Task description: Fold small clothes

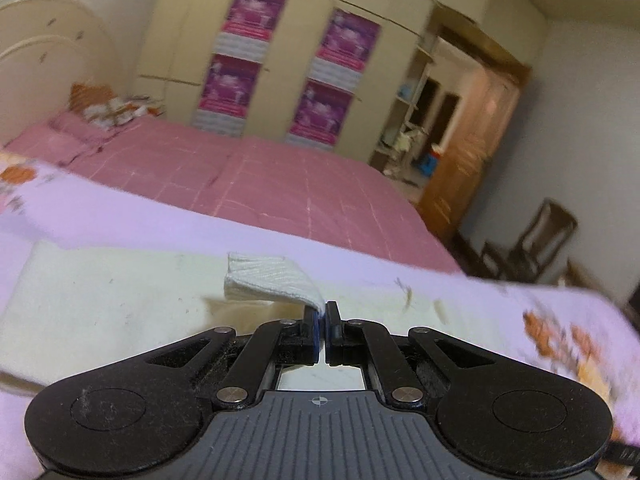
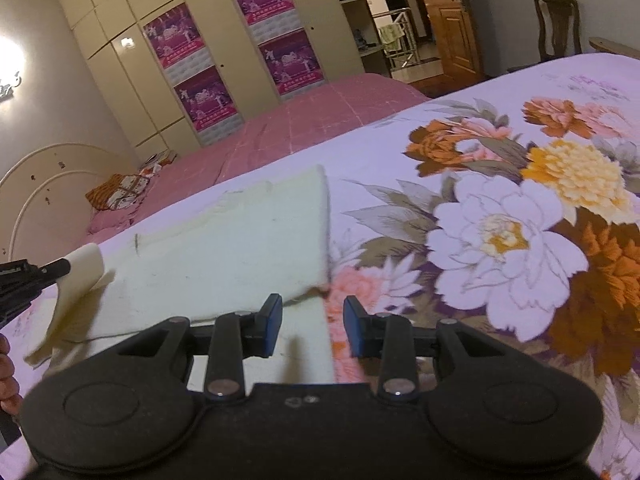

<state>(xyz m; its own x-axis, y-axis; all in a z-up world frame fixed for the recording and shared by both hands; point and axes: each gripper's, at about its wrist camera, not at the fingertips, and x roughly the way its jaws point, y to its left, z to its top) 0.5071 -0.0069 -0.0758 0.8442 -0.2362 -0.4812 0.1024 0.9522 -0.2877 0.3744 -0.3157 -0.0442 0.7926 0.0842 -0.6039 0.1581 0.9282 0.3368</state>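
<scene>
A pale cream garment point(image 2: 240, 248) lies flat on the floral sheet point(image 2: 500, 232). In the left wrist view my left gripper point(image 1: 323, 312) is shut on a ribbed white corner point(image 1: 272, 280) of the garment point(image 1: 120, 292) and holds it lifted above the rest. The right wrist view shows that same left gripper point(image 2: 67, 266) at the far left, with the raised flap point(image 2: 80, 280) curling up from the cloth. My right gripper point(image 2: 312, 320) stands open just above the garment's near right edge, its blue pads point(image 2: 274, 316) apart with cloth below the gap and nothing pinched.
A bed with a pink cover point(image 2: 320, 116) lies beyond the floral sheet, with a cream headboard point(image 2: 44, 184) and patterned pillows point(image 2: 124, 190). Behind stands a wardrobe with purple posters point(image 2: 200, 100). A wooden door point(image 2: 452, 20) and a chair point(image 2: 558, 24) are at the right. A hand point(image 2: 6, 364) shows at the left edge.
</scene>
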